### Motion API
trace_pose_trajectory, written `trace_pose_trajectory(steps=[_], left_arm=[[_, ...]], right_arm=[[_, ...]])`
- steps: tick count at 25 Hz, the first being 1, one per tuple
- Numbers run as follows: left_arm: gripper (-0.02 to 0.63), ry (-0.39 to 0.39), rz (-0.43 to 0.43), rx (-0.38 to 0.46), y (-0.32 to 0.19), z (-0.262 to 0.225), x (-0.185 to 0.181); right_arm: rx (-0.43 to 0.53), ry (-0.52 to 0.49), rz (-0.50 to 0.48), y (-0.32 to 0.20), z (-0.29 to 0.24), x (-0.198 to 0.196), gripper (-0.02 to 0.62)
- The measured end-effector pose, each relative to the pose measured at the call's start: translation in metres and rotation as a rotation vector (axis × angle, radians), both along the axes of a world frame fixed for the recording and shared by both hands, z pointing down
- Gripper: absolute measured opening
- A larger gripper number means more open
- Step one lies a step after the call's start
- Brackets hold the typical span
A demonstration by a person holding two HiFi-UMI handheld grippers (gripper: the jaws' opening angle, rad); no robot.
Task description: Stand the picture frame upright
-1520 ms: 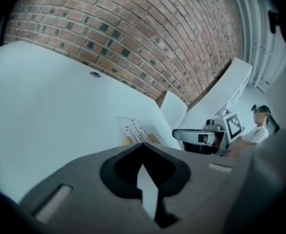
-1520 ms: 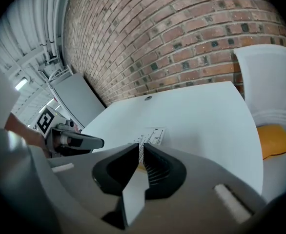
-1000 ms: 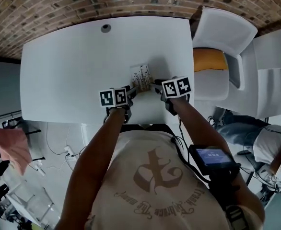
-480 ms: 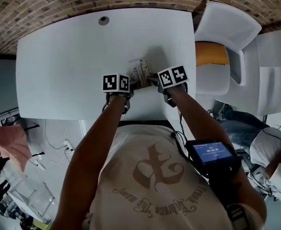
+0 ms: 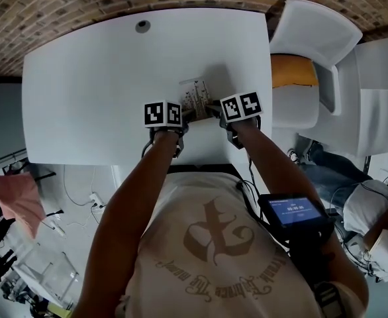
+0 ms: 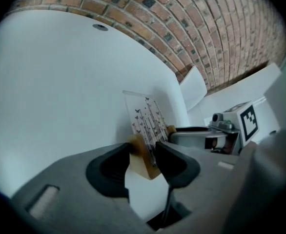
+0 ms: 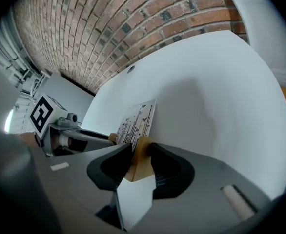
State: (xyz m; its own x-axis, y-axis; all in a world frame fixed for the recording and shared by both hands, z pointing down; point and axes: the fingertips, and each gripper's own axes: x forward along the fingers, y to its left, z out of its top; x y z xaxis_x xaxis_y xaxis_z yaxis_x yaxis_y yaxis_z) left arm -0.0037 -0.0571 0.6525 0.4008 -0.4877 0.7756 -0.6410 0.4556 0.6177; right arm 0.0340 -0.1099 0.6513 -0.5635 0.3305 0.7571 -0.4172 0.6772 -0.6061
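Head view: the picture frame is on the white tabletop, near its front edge, between the left gripper and the right gripper.

Left gripper view: the fingers have just been closing and now press on the frame's wooden foot.

Right gripper view: these fingers also have just been closing, and they grip the other wooden foot.

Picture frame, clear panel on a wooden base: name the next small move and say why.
Probably tip it upright with both claws together. The left claw and right claw have just been closing, each now pinching a wooden end of the clear-panel picture frame, whose printed panel seems to lean back over the white table.
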Motion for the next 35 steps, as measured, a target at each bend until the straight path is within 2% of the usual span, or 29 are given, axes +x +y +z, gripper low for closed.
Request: trace_pose_trajectory(steps=[5,17,22,31,35], left_arm=[[0.156,-0.034,0.034,0.027,0.007,-0.007,0.004],[0.127,-0.150,0.080,0.172,0.000,-0.041,-0.002],[0.120,-0.172,0.058,0.203,-0.004,-0.052,-0.019],[0.109,-0.250,0.115,0.233,-0.018,-0.056,-0.050],[0.107,-0.243,0.118,0.242,-0.028,-0.054,-0.063]], right_arm=[[0.041,-0.031,0.001,0.005,-0.008,0.006,0.121],[0.154,-0.161,0.059,-0.003,-0.042,0.005,0.109],[0.167,-0.260,0.066,-0.010,-0.059,-0.013,0.101],[0.187,-0.258,0.015,-0.019,-0.055,-0.037,0.094],[0.201,-0.260,0.011,-0.029,-0.055,-0.050,0.094]])
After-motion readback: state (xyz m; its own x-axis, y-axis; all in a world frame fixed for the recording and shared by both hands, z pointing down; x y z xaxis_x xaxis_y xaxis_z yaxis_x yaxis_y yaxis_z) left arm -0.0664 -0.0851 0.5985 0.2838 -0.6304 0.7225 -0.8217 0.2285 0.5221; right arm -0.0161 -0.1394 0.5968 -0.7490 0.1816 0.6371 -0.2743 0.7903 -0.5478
